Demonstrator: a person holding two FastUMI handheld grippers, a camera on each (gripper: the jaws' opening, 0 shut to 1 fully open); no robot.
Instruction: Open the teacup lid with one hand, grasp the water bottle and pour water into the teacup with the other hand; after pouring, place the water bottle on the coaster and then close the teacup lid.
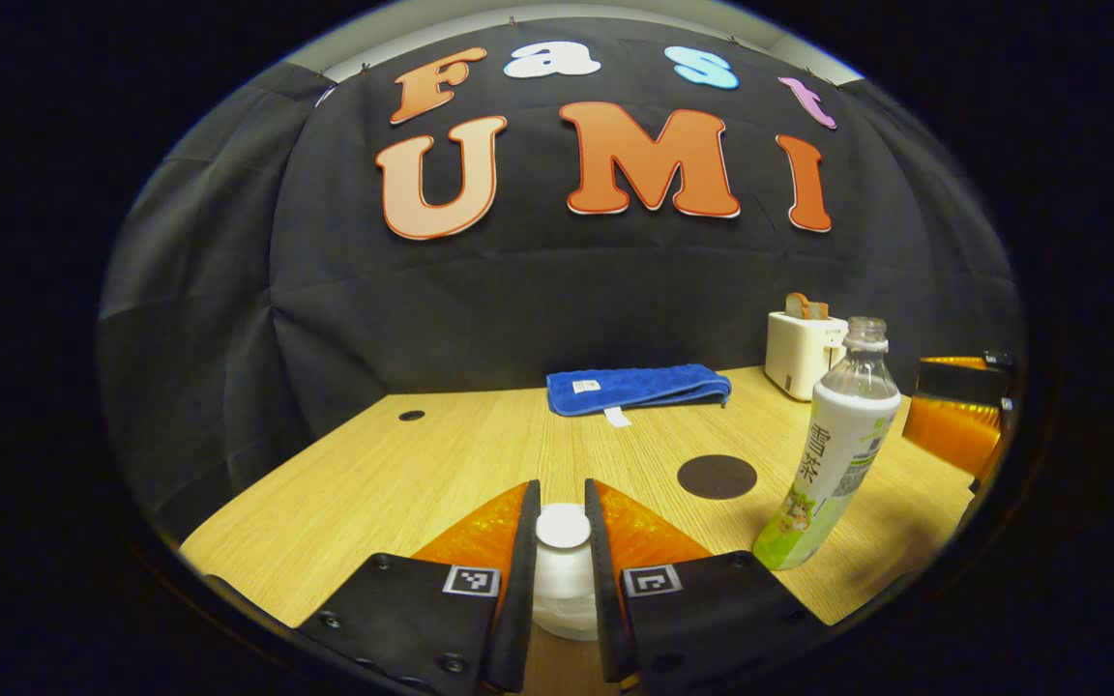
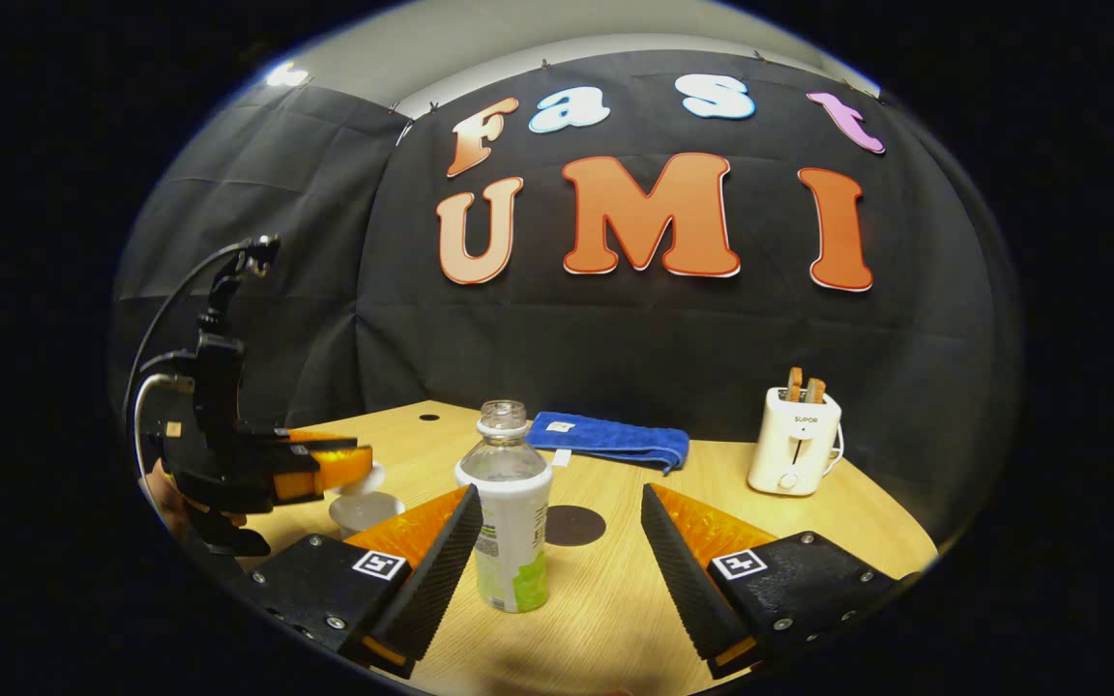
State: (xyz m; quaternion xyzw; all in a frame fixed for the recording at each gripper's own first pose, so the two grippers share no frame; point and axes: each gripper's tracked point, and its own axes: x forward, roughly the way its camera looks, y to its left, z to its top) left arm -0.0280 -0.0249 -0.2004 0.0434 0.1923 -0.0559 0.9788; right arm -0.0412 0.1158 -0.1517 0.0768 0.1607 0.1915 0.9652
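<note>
On the worktop (image 1: 402,474), the left gripper (image 1: 563,551) clamps the teacup lid (image 1: 563,527) for lifting, while the right gripper (image 2: 557,541), fingers spread, flanks the uncapped water bottle (image 2: 511,512) and likely must close next, near the coaster (image 2: 573,525).

Matt wood-grain table (image 2: 615,599); clear glossy plastic bottle (image 2: 511,512); nubby blue cloth towel (image 1: 636,387); perhaps glazed lid (image 1: 563,527).
</note>
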